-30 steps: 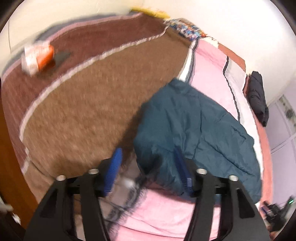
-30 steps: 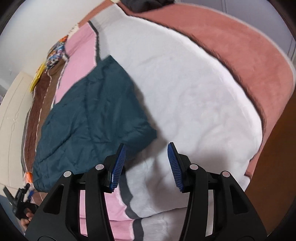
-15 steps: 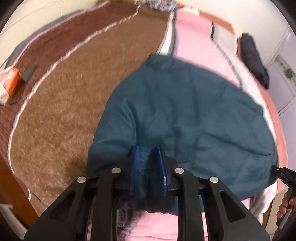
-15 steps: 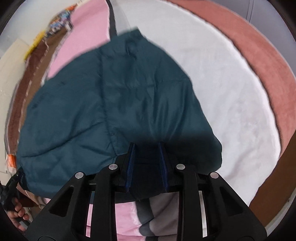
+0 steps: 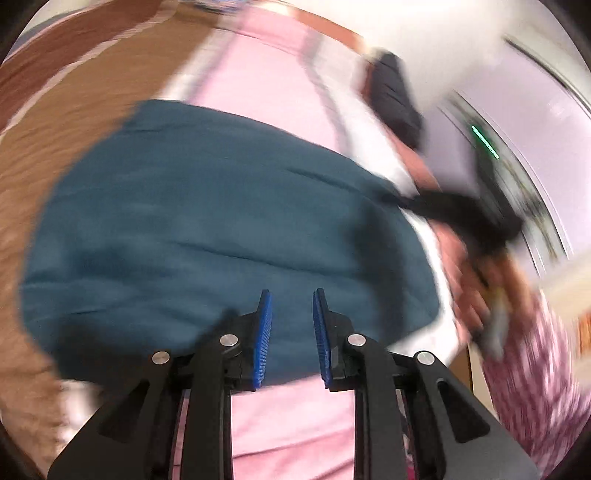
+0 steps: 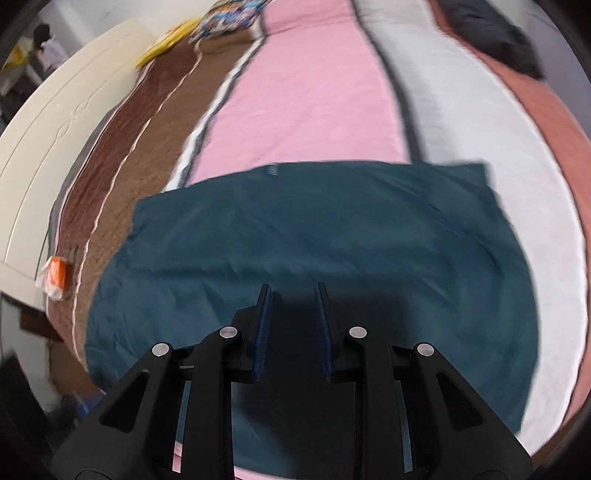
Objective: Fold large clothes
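A dark teal garment (image 5: 221, 229) lies folded flat across the striped bed cover; it also shows in the right wrist view (image 6: 314, 240). My left gripper (image 5: 291, 299) hovers over its near edge, blue pads apart with nothing between them. My right gripper (image 6: 291, 291) hovers over the near part of the garment, pads apart and empty. In the left wrist view the right gripper (image 5: 461, 214) and the hand holding it appear blurred at the right.
The bed cover has brown (image 6: 147, 140), pink (image 6: 295, 92), white (image 6: 461, 110) and terracotta (image 6: 546, 118) stripes. A black garment (image 6: 491, 33) lies far right. An orange-white packet (image 6: 55, 273) lies at the left edge. A cream headboard (image 6: 55, 122) stands left.
Both grippers were shut on the teal garment's edge half a second ago; now both have opened, let it go and pulled back. The garment lies flat.
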Motion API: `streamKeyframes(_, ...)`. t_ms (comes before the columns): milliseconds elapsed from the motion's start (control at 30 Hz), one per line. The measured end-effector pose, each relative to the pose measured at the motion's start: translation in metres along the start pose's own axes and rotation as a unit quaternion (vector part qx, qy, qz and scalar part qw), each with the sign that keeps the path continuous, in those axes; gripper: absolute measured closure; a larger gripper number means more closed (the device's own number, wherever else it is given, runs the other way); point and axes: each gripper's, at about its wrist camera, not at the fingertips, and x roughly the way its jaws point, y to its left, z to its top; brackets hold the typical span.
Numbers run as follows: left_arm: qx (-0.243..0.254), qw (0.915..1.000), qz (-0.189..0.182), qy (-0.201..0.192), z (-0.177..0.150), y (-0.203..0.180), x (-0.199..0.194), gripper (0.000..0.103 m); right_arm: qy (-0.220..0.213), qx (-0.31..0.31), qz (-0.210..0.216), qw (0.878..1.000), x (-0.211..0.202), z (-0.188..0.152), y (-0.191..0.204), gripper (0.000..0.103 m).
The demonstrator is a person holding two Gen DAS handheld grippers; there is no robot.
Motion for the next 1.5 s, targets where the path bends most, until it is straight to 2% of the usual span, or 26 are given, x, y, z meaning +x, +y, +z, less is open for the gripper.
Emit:
streamKeyframes(67, 0.038, 0.999, -0.01, 0.021, -0.001, -0.028, 0.023, 0.081, 0.012, -0.013, 0.01, 1.0, 0.017, 0.018, 0.009, 0.079)
streamKeyframes(167, 0.063, 0.9968, -0.012, 0.047, -0.003, -0.047, 0.052, 0.081, 0.034, -0.022, 0.015, 0.999, 0.043, 0.039, 0.018, 0.079)
streamKeyframes(233, 0.078, 0.9944, 0.011, 0.07, -0.007, -0.055, 0.078, 0.081, 0.048, -0.03, 0.006, 0.998, 0.062, 0.047, 0.022, 0.079)
streamKeyframes(333, 0.065, 0.9918, 0.045, 0.1, -0.017, -0.048, 0.106, 0.081, 0.084, -0.047, -0.012, 0.995, 0.1, 0.053, 0.019, 0.08)
streamKeyframes(467, 0.073, 0.9893, 0.063, 0.11, -0.028, -0.038, 0.125, 0.085, 0.103, -0.087, -0.034, 0.99, 0.128, 0.046, 0.018, 0.083)
streamKeyframes(600, 0.077, 0.9878, 0.072, 0.115, -0.032, -0.039, 0.137, 0.086, 0.097, -0.103, -0.052, 0.989, 0.141, 0.039, 0.021, 0.083)
streamKeyframes(800, 0.084, 0.9881, 0.074, 0.105, -0.043, -0.047, 0.14, 0.086, 0.087, -0.092, -0.04, 0.991, 0.148, 0.037, 0.016, 0.083)
streamKeyframes(967, 0.081, 0.9884, 0.072, 0.106, -0.046, -0.056, 0.141, 0.086, 0.083, -0.092, -0.052, 0.991, 0.142, 0.034, 0.018, 0.083)
streamKeyframes(1000, 0.078, 0.9887, 0.073, 0.105, -0.034, -0.045, 0.134, 0.086, 0.084, -0.093, -0.056, 0.991, 0.14, 0.035, 0.019, 0.083)
streamKeyframes(1100, 0.087, 0.9873, 0.082, 0.105, -0.026, -0.049, 0.127, 0.085, 0.084, -0.104, -0.061, 0.989, 0.131, 0.038, 0.024, 0.083)
streamKeyframes(1133, 0.088, 0.9871, 0.083, 0.105, -0.026, -0.05, 0.122, 0.082, 0.083, -0.102, -0.06, 0.989, 0.125, 0.038, 0.023, 0.083)
streamKeyframes(1200, 0.085, 0.989, 0.077, 0.093, -0.028, -0.055, 0.109, 0.06, 0.075, -0.087, -0.039, 0.993, 0.103, 0.037, 0.021, 0.082)
streamKeyframes(1267, 0.082, 0.9914, 0.076, 0.069, -0.029, -0.059, 0.087, 0.051, 0.058, -0.072, -0.015, 0.996, 0.081, 0.033, 0.019, 0.082)
streamKeyframes(1400, 0.063, 0.9939, 0.082, 0.039, -0.034, -0.051, 0.051, 0.048, 0.017, -0.064, 0.016, 0.998, 0.027, 0.01, 0.014, 0.08)
streamKeyframes(1500, 0.017, 0.9955, 0.092, 0.009, -0.038, -0.03, 0.018, 0.043, 0.003, -0.063, 0.037, 0.997, 0.002, -0.017, 0.014, 0.08)
